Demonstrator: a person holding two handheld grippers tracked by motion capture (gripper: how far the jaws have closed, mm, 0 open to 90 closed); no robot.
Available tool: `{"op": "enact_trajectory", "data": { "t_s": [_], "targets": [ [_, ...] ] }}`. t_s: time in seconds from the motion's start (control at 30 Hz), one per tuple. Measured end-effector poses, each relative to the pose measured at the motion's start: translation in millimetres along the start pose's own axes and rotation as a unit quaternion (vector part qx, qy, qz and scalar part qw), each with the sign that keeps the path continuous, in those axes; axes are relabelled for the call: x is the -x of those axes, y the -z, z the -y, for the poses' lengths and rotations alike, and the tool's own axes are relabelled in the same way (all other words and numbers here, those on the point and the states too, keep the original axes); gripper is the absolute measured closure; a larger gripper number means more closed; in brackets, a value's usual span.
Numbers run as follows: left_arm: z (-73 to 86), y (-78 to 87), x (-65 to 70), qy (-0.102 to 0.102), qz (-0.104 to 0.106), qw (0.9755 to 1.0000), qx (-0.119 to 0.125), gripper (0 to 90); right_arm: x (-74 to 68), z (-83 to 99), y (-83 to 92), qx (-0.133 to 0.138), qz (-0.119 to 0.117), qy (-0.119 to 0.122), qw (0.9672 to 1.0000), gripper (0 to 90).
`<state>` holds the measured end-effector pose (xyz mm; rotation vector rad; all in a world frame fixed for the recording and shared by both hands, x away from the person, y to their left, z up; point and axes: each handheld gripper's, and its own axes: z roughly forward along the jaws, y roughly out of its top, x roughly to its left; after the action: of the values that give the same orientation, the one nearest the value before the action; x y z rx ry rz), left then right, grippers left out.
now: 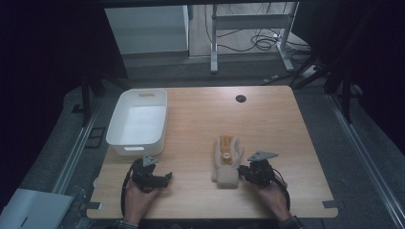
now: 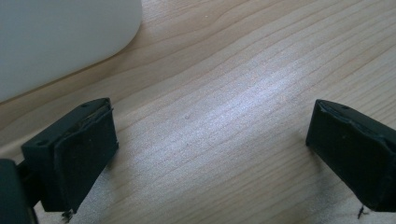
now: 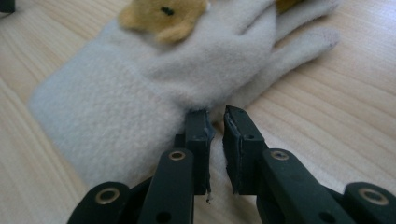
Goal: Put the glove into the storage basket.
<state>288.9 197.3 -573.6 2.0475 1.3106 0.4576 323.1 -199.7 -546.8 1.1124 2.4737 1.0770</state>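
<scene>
A cream knitted glove point(image 1: 227, 164) with a tan bear patch point(image 3: 161, 16) lies flat on the wooden table point(image 1: 272, 129), right of centre, fingers pointing away from me. My right gripper point(image 1: 244, 171) sits at the glove's right edge near the cuff. In the right gripper view its jaws point(image 3: 215, 122) stand almost together, with a fold of the glove's edge point(image 3: 140, 88) pinched between the pads. My left gripper point(image 1: 164, 179) rests low over the table at the front left, its jaws point(image 2: 210, 154) wide apart above bare wood with nothing between them.
A white plastic bin point(image 1: 114, 125) stands at the table's back left, just beyond my left gripper; its wall point(image 2: 60, 42) shows close in the left gripper view. A dark cable hole point(image 1: 240, 98) sits near the far edge. Bare wood lies between the two grippers.
</scene>
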Motion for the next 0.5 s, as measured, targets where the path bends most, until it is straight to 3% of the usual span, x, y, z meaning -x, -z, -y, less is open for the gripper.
{"op": "enact_trajectory", "data": {
  "t_s": [0.2, 0.5],
  "targets": [
    [0.0, 0.0, 0.0, 0.000, 0.000, 1.0000, 0.000, 1.9, -0.1, -5.0, -4.6, 0.000, -0.001, 0.002, 1.0000, 78.8],
    [0.0, -0.1, 0.1, 0.001, 0.000, 1.0000, 0.001, 1.9, -13.1, -14.5, -16.9, -0.002, -0.012, 0.016, 0.9998, 77.3]
  ]
}}
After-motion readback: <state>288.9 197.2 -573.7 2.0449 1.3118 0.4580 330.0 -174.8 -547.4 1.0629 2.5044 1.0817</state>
